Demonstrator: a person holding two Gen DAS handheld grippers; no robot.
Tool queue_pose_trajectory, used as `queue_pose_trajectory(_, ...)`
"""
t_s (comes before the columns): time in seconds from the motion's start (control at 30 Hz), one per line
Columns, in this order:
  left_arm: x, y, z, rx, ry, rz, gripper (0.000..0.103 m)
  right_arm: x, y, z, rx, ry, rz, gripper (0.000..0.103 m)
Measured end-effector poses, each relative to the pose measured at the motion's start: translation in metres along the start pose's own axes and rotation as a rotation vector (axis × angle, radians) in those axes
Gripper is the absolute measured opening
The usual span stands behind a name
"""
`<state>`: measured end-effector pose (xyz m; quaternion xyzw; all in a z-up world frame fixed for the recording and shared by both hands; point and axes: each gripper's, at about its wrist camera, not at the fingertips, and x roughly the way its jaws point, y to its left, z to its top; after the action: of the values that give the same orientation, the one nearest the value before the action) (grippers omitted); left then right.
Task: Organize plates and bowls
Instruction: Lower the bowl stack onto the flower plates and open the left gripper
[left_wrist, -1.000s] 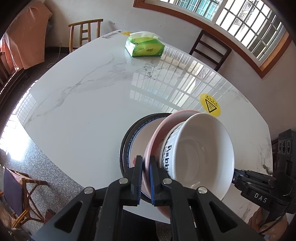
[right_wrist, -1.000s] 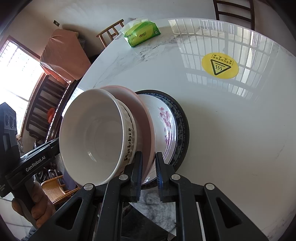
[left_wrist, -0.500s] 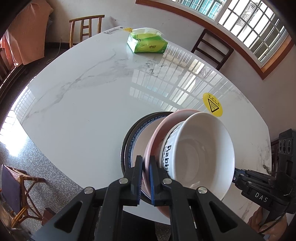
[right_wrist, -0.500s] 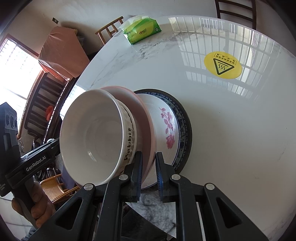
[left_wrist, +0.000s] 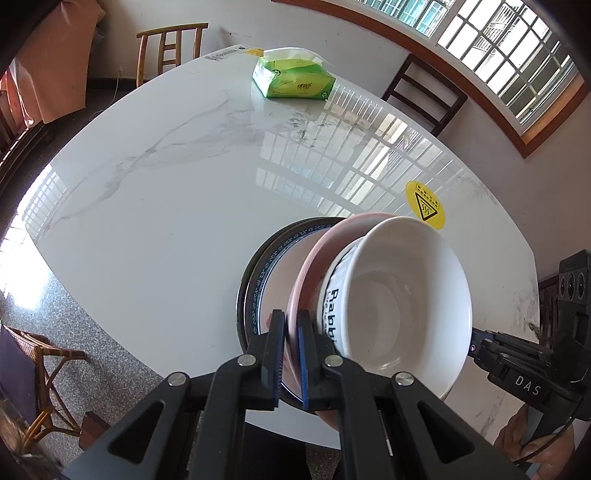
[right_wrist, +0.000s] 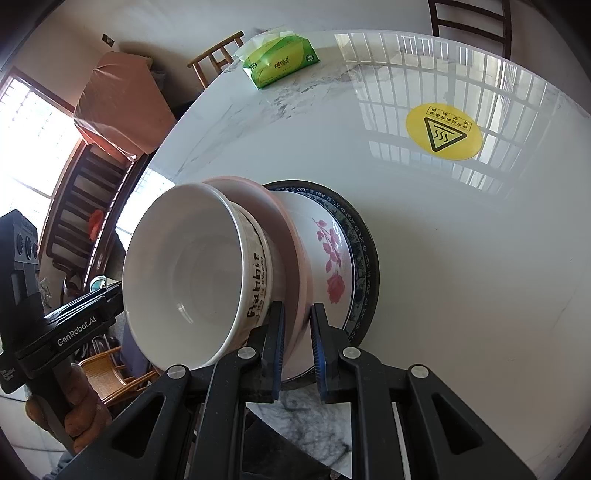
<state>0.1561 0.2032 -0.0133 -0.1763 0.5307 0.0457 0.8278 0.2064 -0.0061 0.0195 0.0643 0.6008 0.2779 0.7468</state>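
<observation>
A: Why are both tongs on the one pink plate (left_wrist: 314, 258)?

B: It carries the white bowl (left_wrist: 402, 295), so I'd judge that a grip on each side keeps the load level. The left gripper (left_wrist: 290, 347) is pinching the plate's rim, its fingers pressed close with the pink edge between them. The right gripper (right_wrist: 297, 332) straddles the opposite rim, but its fingers look a little apart from the edge, so I can't tell whether it grips or has let go

A: And where does the pink plate sit?

B: Over the flowered plate (right_wrist: 332, 258), which lies in a dark blue-rimmed plate (right_wrist: 364, 254) on the marble table (left_wrist: 166, 206). Whether the pink plate is resting on the flowered one or hanging just above it, I can't tell

A: Why there?

B: Probably to stack by size, widest at the bottom. The tissue pack (left_wrist: 293, 79) sits well beyond the flowered plate, the yellow sticker (right_wrist: 443, 131) nearer but apart
</observation>
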Motion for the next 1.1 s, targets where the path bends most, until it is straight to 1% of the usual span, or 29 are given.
queue_pose_trajectory(0.17,0.001,0.0,-0.002,0.001,-0.007,-0.002,0.005,-0.001,-0.001,0.001,-0.004,-0.012,-0.002,0.015)
queue_pose_trajectory(0.4,0.0,0.003,-0.008,-0.002,-0.027,-0.016,0.006,-0.004,0.001,0.001,-0.033,-0.06,-0.011,0.015)
queue_pose_trajectory(0.53,-0.002,0.0,-0.011,0.019,-0.059,-0.006,0.006,-0.004,0.0,0.0,-0.039,-0.091,-0.002,0.016)
queue_pose_trajectory(0.77,-0.005,-0.005,-0.019,0.077,-0.143,0.029,0.01,-0.005,-0.003,-0.005,-0.04,-0.147,0.007,0.017)
queue_pose_trajectory(0.97,-0.009,-0.01,-0.032,0.131,-0.232,0.092,0.016,-0.007,-0.007,-0.013,-0.044,-0.218,-0.013,0.029)
queue_pose_trajectory(1.0,-0.009,-0.009,-0.034,0.133,-0.246,0.101,0.018,-0.007,-0.007,-0.015,-0.046,-0.232,-0.024,0.034)
queue_pose_trajectory(1.03,-0.01,-0.008,-0.037,0.129,-0.259,0.107,0.021,-0.008,-0.008,-0.018,-0.047,-0.25,-0.031,0.036)
queue_pose_trajectory(1.1,-0.011,-0.007,-0.041,0.124,-0.28,0.11,0.022,-0.012,-0.008,-0.026,-0.047,-0.292,-0.025,0.037)
